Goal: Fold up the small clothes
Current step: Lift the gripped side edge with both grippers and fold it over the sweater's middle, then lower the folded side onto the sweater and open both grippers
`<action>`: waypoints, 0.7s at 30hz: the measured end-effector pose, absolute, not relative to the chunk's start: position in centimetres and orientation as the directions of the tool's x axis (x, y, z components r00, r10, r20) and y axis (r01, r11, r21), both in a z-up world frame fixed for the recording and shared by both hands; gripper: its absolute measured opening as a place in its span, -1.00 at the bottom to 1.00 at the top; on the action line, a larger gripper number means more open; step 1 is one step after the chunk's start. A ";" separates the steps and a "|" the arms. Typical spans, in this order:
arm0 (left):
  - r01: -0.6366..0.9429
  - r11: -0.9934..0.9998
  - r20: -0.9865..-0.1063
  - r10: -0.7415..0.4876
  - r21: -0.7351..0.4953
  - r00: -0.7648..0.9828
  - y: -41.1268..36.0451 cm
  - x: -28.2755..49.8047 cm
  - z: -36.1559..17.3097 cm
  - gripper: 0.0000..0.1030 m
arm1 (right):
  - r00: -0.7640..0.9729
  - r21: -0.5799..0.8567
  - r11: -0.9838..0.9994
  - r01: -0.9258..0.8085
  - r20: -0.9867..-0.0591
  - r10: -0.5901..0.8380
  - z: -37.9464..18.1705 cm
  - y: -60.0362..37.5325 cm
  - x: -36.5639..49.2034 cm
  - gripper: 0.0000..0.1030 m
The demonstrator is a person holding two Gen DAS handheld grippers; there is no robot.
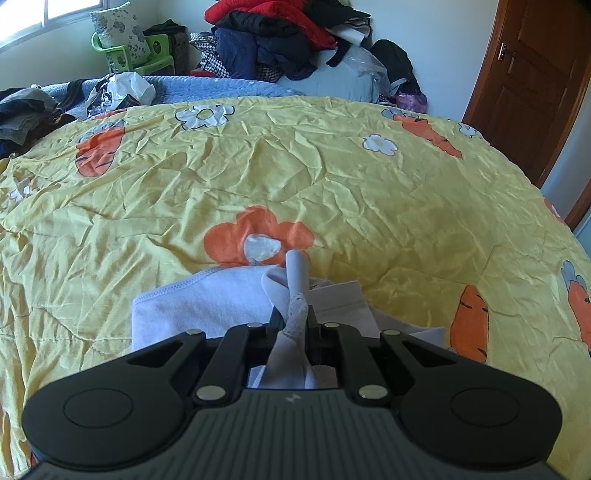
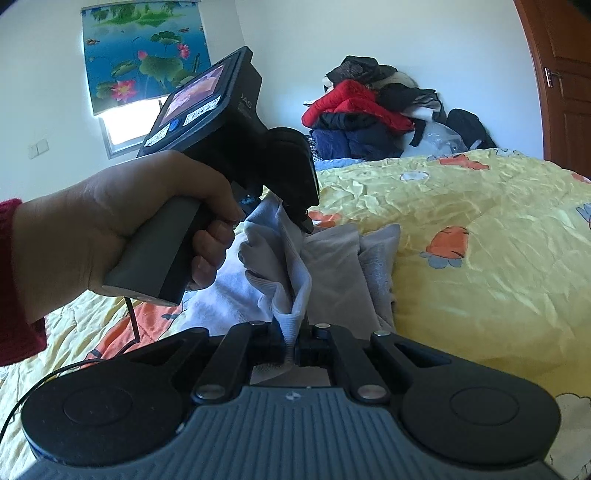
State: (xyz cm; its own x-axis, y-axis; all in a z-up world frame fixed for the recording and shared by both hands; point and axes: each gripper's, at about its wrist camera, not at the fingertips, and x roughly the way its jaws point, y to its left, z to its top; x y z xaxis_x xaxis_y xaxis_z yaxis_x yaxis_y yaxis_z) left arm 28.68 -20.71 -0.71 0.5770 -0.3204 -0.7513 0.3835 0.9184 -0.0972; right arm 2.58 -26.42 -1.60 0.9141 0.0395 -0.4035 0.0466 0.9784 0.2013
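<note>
A small white garment (image 1: pixel 192 306) lies bunched on the yellow bedspread (image 1: pixel 332 192) just ahead of my left gripper (image 1: pixel 293 319), which is shut on a lace-trimmed edge of it. In the right wrist view the same white garment (image 2: pixel 280 251) hangs stretched between both tools. My right gripper (image 2: pixel 293 332) is shut on a ribbed hem of it. The left gripper (image 2: pixel 306 225), held by a hand (image 2: pixel 122 225) in a red sleeve, pinches the cloth's upper part. Grey-white folds (image 2: pixel 354 266) rest on the bed behind.
A heap of dark and red clothes (image 1: pixel 280 33) is stacked at the far wall. More clothes (image 1: pixel 26 114) and a plastic bag (image 1: pixel 125 88) lie at the left far edge of the bed. A green basket (image 1: pixel 136 51) stands by the window. A wooden door (image 1: pixel 535 81) is at the right.
</note>
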 end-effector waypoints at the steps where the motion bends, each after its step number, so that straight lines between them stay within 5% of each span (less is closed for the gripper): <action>1: 0.385 0.918 -0.752 -0.320 -0.095 0.576 -20.9 28.7 -0.7 -0.83 | 0.914 0.203 0.978 0.049 -0.404 0.038 -1.6 -26.5 2.6 -0.91; 13: 0.385 0.919 -0.760 -0.313 -0.091 0.570 -21.9 28.8 -1.0 -0.76 | 0.903 0.289 0.954 0.076 -0.426 0.057 -2.6 -27.9 2.9 -0.90; 17: 0.385 0.915 -0.757 -0.335 -0.120 0.561 -22.1 28.9 -0.9 -0.45 | 0.894 0.330 0.940 0.085 -0.441 0.074 -2.9 -28.5 3.2 -0.89; 21: 0.378 0.909 -0.737 -0.375 -0.174 0.562 -22.0 28.8 -0.5 0.34 | 0.885 0.369 0.924 0.097 -0.456 0.089 -3.4 -29.0 3.3 -0.84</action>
